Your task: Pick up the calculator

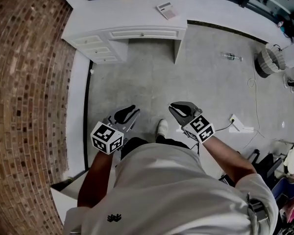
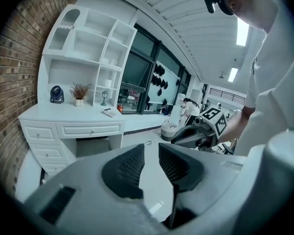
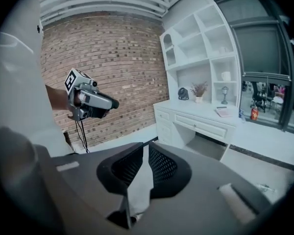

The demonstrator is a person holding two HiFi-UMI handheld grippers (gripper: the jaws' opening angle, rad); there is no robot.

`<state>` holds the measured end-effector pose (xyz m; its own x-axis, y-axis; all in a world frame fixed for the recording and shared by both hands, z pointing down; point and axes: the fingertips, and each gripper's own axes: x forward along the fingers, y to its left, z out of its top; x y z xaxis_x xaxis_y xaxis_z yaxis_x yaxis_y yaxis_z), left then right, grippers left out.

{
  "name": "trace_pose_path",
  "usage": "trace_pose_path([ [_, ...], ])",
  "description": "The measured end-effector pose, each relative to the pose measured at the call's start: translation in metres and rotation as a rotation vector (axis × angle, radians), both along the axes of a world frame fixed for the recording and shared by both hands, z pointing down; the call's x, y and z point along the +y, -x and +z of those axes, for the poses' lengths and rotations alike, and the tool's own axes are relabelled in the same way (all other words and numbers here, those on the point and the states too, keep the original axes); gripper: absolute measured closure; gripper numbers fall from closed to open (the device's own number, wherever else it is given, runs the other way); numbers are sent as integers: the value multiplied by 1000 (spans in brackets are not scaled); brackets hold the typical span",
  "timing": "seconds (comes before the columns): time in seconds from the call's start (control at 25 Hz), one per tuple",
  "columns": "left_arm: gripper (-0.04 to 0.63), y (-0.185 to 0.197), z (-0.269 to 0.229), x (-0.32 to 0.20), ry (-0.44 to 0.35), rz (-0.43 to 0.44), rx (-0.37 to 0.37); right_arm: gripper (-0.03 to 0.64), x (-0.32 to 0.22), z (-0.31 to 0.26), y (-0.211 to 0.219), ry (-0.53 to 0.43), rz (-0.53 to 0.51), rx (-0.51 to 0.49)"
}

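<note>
Approach step, I'm judging: the left hand-held gripper (image 1: 132, 114) and right hand-held gripper (image 1: 178, 109) are hanging empty over the floor (image 1: 147, 77), jaws slightly apart, and the calculator (image 1: 166, 10) is lying on the white table (image 1: 132, 13) well ahead, so the next move is calling for closing in and reaching

The calculator (image 1: 166, 10) lies flat on the far white desk (image 1: 132, 13), towards its right end (pale, slightly askew, face up).

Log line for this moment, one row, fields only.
phase: pre-grasp | calculator: on desk, untouched | left gripper: open, empty | right gripper: narrowly open, empty
</note>
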<state>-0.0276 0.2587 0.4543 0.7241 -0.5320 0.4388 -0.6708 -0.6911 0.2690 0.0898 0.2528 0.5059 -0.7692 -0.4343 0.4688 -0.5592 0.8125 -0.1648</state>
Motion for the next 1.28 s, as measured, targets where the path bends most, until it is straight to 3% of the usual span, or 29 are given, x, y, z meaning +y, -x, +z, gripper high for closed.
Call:
trace_pose_path([
  [0.28,456,-21,-1,-88,21,55,23,563,-62,4,-32,46,125,-10],
  [0.72,448,-28,23,-246,24,263,39,568,-169,16,-58,82,408,59],
  [1.08,445,-25,34,-400,24,403,41,579,-267,6,-19,99,587,55],
  [1.28,434,-25,59,-481,63,382,51,578,-302,7,-1,106,625,56],
])
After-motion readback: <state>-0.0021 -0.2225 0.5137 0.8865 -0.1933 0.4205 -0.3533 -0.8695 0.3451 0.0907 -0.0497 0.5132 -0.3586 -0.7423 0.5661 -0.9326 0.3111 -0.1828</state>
